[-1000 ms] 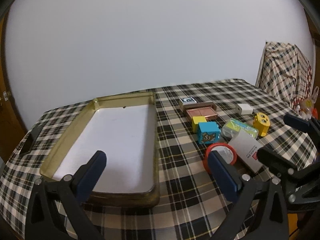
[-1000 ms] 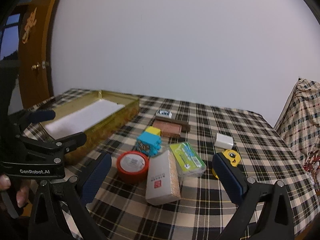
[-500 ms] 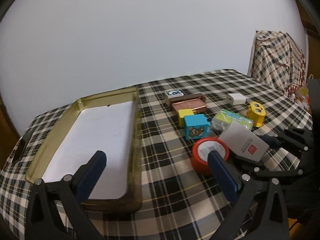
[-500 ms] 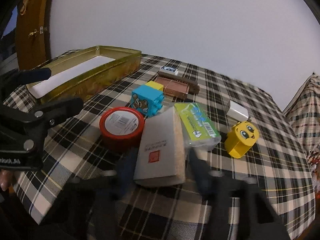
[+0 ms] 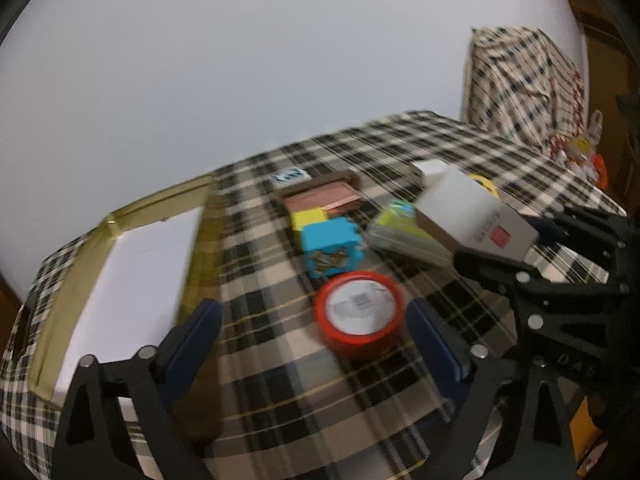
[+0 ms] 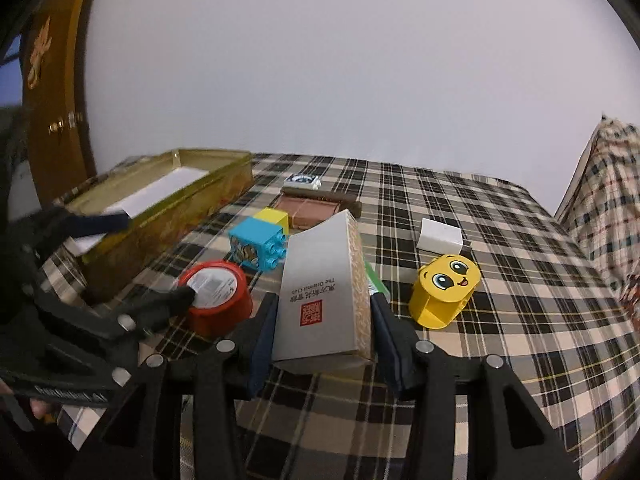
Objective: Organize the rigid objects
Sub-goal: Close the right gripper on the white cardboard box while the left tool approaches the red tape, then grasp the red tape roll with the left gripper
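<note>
The right tongs [image 6: 324, 320] are clamping the grey carton [image 6: 324, 292] near its end while the left tongs [image 5: 312, 344] are gaping wide, so it is risking tipping out before the gold tray [image 6: 168, 208]

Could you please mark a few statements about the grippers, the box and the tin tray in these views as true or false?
1. The right gripper is shut on the white box. True.
2. The left gripper holds the red tape roll. False: its jaws stand wide apart and hold nothing; the roll sits on the plaid tablecloth.
3. The gold tin tray already contains the blue block. False: the blue block sits on the cloth outside the tray.
4. The yellow smiley-face toy stands to the right of the white box in the right wrist view. True.
</note>
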Tool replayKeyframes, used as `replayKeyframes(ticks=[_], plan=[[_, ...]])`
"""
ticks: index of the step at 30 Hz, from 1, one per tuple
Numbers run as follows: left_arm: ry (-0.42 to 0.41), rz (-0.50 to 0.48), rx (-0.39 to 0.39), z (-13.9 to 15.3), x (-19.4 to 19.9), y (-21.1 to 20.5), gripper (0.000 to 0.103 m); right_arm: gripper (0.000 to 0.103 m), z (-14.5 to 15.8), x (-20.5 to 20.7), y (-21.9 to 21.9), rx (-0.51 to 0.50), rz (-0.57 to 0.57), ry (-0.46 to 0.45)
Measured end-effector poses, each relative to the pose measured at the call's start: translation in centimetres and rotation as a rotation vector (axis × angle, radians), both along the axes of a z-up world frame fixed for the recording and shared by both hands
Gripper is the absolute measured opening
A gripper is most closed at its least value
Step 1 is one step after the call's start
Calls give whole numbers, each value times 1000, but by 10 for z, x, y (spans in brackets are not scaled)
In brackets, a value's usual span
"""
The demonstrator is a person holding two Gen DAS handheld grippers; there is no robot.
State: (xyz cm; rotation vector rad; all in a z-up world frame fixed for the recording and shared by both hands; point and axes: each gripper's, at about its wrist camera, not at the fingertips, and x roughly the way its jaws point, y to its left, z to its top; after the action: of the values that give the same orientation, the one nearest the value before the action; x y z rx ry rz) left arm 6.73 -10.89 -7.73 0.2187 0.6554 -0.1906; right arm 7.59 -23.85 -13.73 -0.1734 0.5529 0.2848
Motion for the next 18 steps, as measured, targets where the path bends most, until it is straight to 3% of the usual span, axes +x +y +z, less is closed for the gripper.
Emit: replayKeyframes(ticks=[2, 8, 14, 17, 18], plan=[[39, -18, -29, -1, 7, -2, 84, 48, 0, 3, -6, 39, -6, 14], [129, -29, -72, -9, 23, 2, 82, 48, 0, 9, -19, 129, -32, 32], [164, -60, -26, -15, 26, -14, 76, 48, 0, 9, -22, 139, -60, 25], [195, -72, -39, -18, 33, -16, 56, 48, -1, 10, -24, 144, -56, 30], [208, -75, -54, -19, 34, -14, 55, 48, -1, 10, -24, 145, -54, 32]])
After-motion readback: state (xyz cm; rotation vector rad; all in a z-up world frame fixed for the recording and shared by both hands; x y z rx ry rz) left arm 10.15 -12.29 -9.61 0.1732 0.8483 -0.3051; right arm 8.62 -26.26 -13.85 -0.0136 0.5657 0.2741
